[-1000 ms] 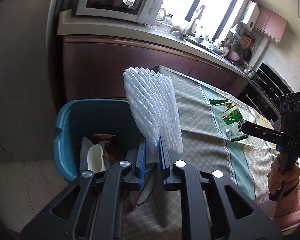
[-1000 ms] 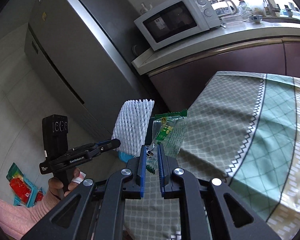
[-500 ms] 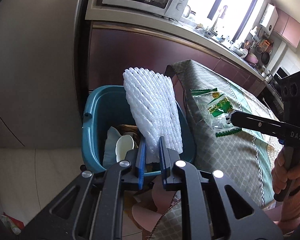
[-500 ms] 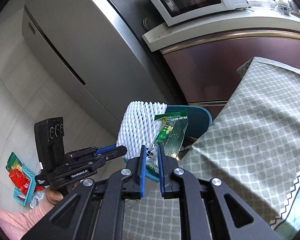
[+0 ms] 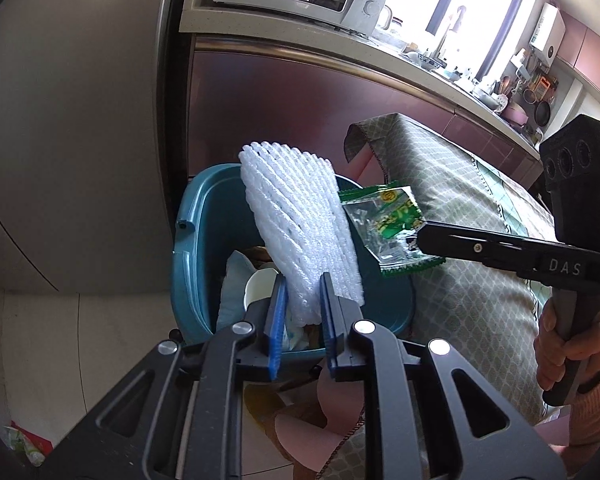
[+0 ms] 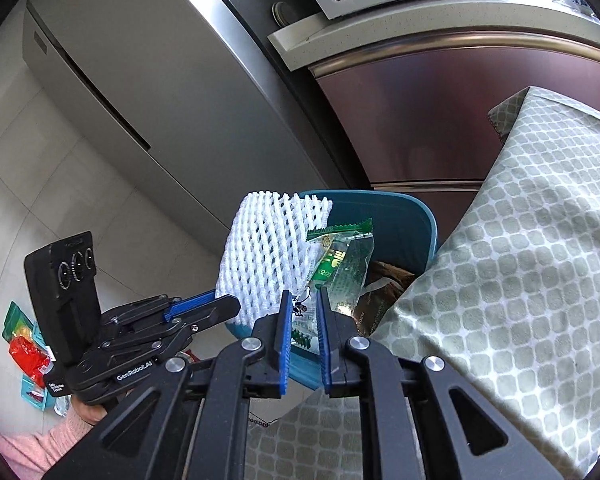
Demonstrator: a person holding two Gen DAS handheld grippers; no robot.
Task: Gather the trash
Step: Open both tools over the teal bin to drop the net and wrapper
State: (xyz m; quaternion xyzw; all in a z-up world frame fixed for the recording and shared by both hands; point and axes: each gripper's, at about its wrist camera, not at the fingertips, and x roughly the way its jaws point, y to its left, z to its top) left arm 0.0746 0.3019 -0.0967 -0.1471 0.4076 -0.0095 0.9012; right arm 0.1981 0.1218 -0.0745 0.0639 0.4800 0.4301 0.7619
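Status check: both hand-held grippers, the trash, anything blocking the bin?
Left hand-held gripper shut on foam net, over teal bin. Right hand-held gripper shut on green wrapper, above bin. Bin mouth unobstructed.

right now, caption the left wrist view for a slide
Left hand-held gripper holds white foam net over teal bin.

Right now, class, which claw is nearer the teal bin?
Left. The left claw holds the foam net over the teal bin; the right claw holds the green wrapper at its table-side rim.

Open bin point(image 5: 204, 216) mouth beside tablecloth point(image 5: 460, 280)
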